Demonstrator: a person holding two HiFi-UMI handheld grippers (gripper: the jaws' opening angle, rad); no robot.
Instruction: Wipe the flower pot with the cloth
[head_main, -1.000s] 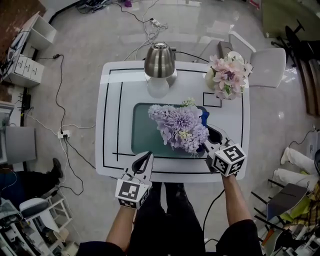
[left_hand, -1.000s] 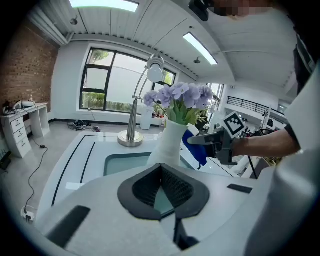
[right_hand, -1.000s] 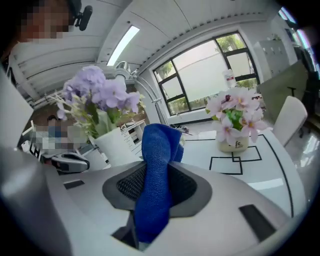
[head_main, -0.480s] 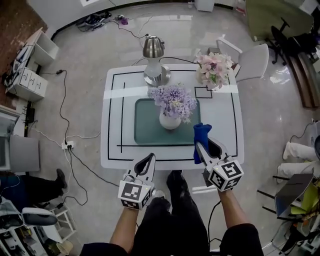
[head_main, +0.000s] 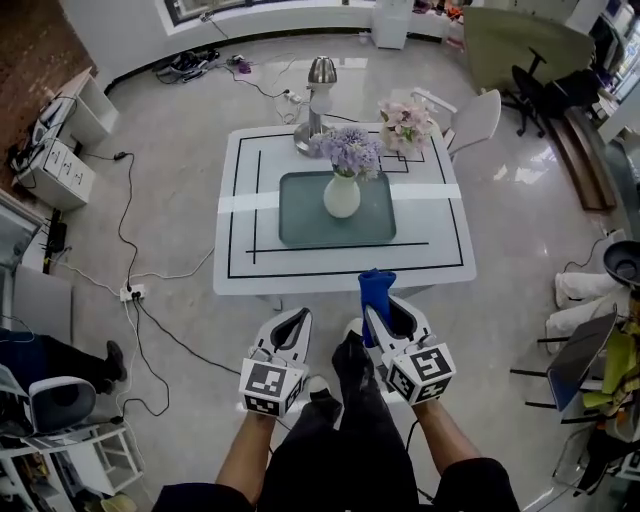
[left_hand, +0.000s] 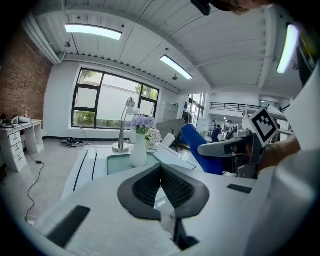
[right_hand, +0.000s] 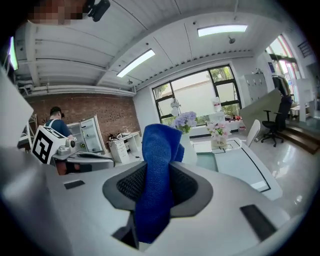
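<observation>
**Both grippers held short of the table, cloth in the right one**

The white table (head_main: 445, 225) stands ahead of the person on a glossy floor (head_main: 150, 180). A green mat (head_main: 300, 218) lies at the table's middle. The flower pot (head_main: 341, 197), white and filled with purple blooms, stands upright on the mat's far half. Behind it are a metal lamp (head_main: 320, 75) and a bunch of pink flowers (head_main: 404, 122) near the far edge.

The person's two forearms reach forward side by side from the bottom of the head view, roughly level and parallel. They are held over the floor on the near side of the table, well apart from the pot. Each marker cube faces up toward the head camera.

The left gripper (head_main: 297, 318) points ahead. In its own view its jaws meet at the tips with nothing between them.

The right gripper (head_main: 381, 312) also points at the table, and its jaws are clamped on the blue cloth (head_main: 376, 288). The cloth stands up out of the jaws as a folded bundle, and its top end reaches the table's near edge in the head view.
</observation>
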